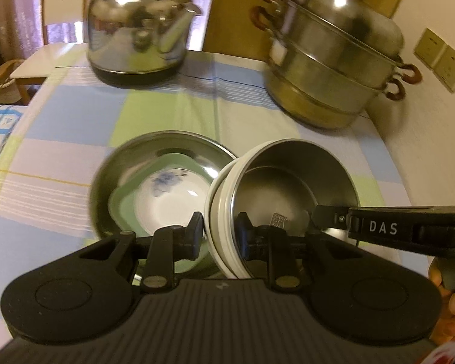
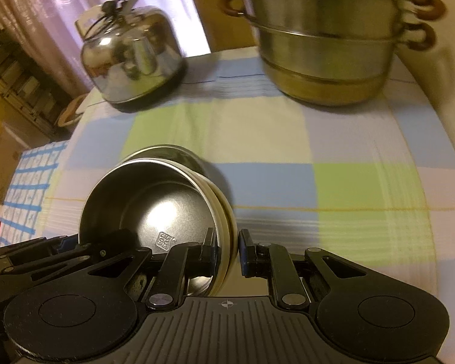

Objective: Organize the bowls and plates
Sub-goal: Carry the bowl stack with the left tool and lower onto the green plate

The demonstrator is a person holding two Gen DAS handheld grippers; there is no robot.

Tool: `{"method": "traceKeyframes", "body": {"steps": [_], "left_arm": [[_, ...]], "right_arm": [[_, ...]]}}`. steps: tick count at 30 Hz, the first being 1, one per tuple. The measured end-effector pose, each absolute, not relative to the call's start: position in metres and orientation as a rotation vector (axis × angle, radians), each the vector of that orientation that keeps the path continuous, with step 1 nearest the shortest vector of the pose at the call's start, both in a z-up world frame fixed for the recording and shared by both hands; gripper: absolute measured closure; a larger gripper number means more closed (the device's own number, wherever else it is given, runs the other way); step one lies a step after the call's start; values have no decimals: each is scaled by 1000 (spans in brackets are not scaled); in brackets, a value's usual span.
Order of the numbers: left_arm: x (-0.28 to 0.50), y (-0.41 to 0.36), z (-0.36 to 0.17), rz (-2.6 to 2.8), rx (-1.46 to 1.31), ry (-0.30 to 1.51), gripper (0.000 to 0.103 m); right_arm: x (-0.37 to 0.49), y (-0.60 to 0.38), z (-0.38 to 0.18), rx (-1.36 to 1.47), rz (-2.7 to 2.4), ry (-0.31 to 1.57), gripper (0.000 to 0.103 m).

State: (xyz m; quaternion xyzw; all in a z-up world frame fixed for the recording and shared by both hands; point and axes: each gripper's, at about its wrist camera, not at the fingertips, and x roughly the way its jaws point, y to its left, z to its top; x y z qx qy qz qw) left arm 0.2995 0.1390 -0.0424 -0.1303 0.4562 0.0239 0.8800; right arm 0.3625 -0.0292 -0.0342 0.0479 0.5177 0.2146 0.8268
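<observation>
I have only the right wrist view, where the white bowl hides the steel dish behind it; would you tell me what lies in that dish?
Observer: A green square plate lies in the steel dish, and a flowered white dish sits on that plate.
Operator: Thank you. How does the left gripper hold the white bowl?
Observer: The left gripper has its jaws shut across the wall of the white bowl, one inside and one outside.
Operator: My view cuts off the steamer's top; is it covered?
Observer: Yes, a domed steel lid sits on the steamer.
</observation>
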Motion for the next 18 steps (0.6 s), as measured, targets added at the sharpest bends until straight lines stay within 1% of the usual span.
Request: {"method": "traceKeyframes", "body": {"steps": [10, 18], "left_arm": [[310, 184, -55, 123, -303, 962, 82], [328, 203, -73, 140, -321, 999, 82]], "right_arm": [[379, 23, -49, 71, 521, 1122, 88], [399, 46, -67, 56, 523, 1151, 88]]}}
